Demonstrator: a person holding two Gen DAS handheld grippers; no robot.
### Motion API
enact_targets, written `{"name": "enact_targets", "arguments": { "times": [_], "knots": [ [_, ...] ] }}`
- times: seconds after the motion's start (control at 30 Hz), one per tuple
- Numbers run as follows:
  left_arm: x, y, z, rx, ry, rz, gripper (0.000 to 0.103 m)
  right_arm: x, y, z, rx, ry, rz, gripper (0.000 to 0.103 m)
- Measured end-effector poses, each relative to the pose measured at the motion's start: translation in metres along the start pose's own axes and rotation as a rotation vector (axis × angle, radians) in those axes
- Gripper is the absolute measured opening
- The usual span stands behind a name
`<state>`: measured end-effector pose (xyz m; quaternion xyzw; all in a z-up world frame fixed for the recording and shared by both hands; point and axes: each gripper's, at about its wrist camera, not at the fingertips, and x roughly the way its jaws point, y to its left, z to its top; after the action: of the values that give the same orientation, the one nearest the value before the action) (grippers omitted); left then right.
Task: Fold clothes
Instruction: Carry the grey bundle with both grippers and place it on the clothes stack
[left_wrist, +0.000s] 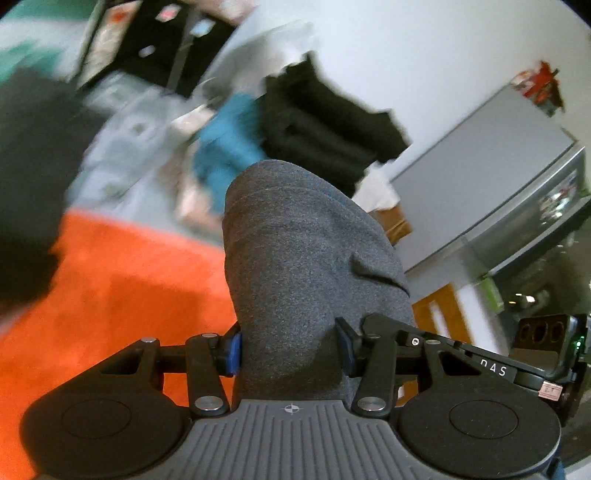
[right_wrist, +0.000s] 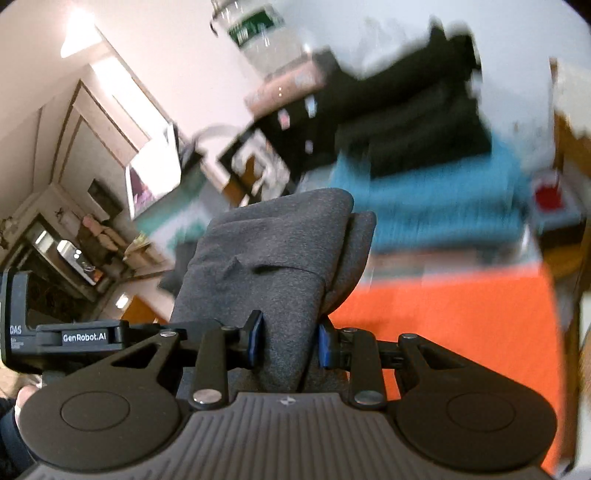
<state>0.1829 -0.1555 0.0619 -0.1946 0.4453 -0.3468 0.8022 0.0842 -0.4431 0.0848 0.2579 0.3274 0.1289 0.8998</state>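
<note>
A dark grey garment (left_wrist: 303, 258) stands bunched up between the fingers of my left gripper (left_wrist: 291, 350), whose blue pads press into it from both sides. The same grey garment (right_wrist: 273, 258) fills the middle of the right wrist view, pinched between the pads of my right gripper (right_wrist: 286, 341). Both grippers hold the cloth lifted above an orange surface (left_wrist: 122, 288) that also shows in the right wrist view (right_wrist: 461, 325). The rest of the garment hangs below, hidden from both cameras.
A stack of black folded clothes (left_wrist: 325, 125) sits on teal cloth (left_wrist: 225, 147) behind the orange surface; the black stack (right_wrist: 417, 133) and teal cloth (right_wrist: 443, 206) show from the right too. A grey appliance (left_wrist: 491, 173) stands to the right. The background is blurred.
</note>
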Motion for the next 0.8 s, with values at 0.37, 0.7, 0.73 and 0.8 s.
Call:
{"name": "enact_targets", "arguments": {
  "times": [0.37,0.7,0.73,0.8],
  "knots": [
    [0.072,-0.097,0.198,0.039,-0.074,-0.095,0.053,-0.005,-0.042,0.249,0.036,-0.139,-0.022,0.035],
    [0.177,-0.062,0.278,0.017,-0.046,0.001,0.058,0.1,-0.123,0.312,0.101,-0.143,-0.133,0.041],
    [0.186,-0.05,0.276,0.004,-0.039,0.01,0.058,0.109,-0.133,0.309,0.102,-0.135,-0.149,0.041],
    [0.2,-0.028,0.27,-0.021,-0.033,0.004,0.062,0.122,-0.149,0.301,0.114,-0.133,-0.15,0.043]
  ]
}}
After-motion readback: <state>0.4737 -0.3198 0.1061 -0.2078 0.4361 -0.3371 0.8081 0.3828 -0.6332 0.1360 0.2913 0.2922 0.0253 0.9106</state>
